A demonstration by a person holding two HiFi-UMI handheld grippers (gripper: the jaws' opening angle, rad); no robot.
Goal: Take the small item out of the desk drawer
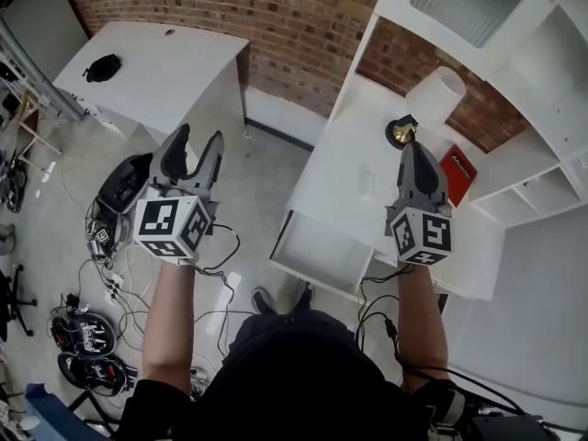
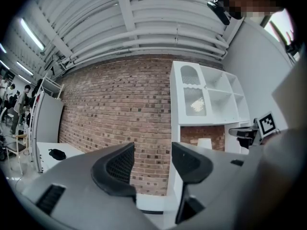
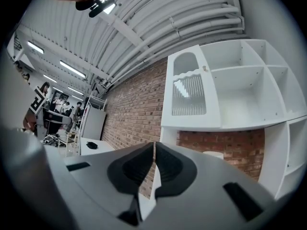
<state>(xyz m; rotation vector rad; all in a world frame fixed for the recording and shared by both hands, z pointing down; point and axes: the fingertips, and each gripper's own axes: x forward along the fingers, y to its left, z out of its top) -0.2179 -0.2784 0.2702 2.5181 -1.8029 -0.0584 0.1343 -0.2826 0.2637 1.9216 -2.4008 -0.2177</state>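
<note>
Lower left tongs (image 1: 197,138), open and empty, toward open drawer (image 1: 317,249) at frame centre; right tongs (image 1: 411,150) closed, empty.

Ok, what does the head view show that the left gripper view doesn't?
Only the head view: the pulled-out desk drawer, a red book on the desk, and cables on the floor. Only the left gripper view: the ribbed ceiling and strip lights. Both: the brick wall, the white shelf unit, the side table with a black item, and the left gripper, jaws apart and empty.
</note>
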